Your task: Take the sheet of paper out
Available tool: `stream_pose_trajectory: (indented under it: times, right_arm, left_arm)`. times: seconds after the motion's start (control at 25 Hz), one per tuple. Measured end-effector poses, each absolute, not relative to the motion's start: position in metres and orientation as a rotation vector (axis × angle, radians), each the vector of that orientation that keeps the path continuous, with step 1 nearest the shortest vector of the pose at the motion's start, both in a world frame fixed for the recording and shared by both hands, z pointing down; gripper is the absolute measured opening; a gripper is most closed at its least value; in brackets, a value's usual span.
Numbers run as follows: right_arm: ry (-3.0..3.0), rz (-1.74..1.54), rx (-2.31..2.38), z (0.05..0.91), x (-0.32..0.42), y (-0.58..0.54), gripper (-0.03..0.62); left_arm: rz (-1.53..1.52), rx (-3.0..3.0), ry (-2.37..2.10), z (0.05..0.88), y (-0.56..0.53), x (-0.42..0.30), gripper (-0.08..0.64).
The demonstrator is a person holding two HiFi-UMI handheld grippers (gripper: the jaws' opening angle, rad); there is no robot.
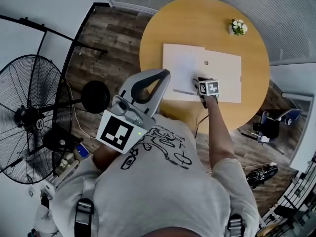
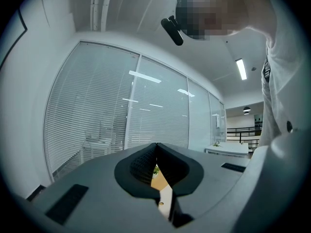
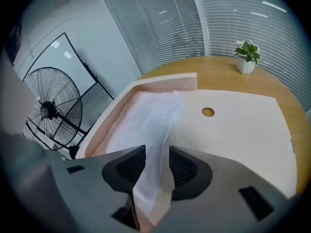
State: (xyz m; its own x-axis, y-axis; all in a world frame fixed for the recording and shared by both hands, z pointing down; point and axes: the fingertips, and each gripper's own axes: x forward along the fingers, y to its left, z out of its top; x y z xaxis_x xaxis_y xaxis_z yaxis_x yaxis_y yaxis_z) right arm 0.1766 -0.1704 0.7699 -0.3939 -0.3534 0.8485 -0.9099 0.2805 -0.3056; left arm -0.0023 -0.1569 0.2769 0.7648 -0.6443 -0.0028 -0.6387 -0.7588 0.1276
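**Sheet of paper [image 3: 146, 125] stands between slack jaws over an open folder [image 3: 233, 130]**

The right gripper [image 3: 157, 164] hangs over the near edge of the pale folder on the round wooden counter [image 1: 197, 23]. Its jaws are spread and the white sheet rises between them (neither pad presses on it), while the sheet's far end lies in the folder's open left half. The left gripper [image 2: 156, 152], jaws clenched on nothing, is held well back from the folder. A potted plant [image 1: 237, 27] stands beyond the folder's far right corner.
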Motion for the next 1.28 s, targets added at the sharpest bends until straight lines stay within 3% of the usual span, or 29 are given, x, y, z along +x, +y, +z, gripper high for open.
stream_pose_trajectory:
  times: [0.64,1.28]
  right_arm:
    - [-1.846,1.073,1.099,0.787,0.172,-0.174,0.153]
    - [-1.825,1.037,1.129,0.785,0.171,-0.171,0.029]
  left_arm:
    - [-0.049,2.812,-1.079,0.283,-0.167,-0.015,0.02]
    - [-0.039,2.807,-1.098,0.281,-0.16,-0.023,0.02]
